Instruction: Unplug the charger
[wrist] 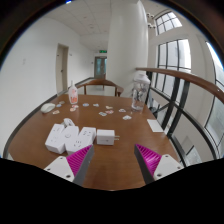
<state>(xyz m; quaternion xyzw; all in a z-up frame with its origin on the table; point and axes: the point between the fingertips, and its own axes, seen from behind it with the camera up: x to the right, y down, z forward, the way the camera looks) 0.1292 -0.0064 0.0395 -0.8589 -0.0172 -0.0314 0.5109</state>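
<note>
The claw [112, 160] hangs open over a round wooden worktop [130, 135], nothing between its pink pads [78, 158]. Just ahead lie a white charger [104, 137] and white power strips [65, 135]. Beyond stand a clear jar [139, 93] and a pink bottle [72, 95].

A round brown wooden bench [125, 150] carries white boxy chargers [68, 135] just ahead of the claw [112, 160], with a clear glass jar [139, 92] well beyond it.
</note>
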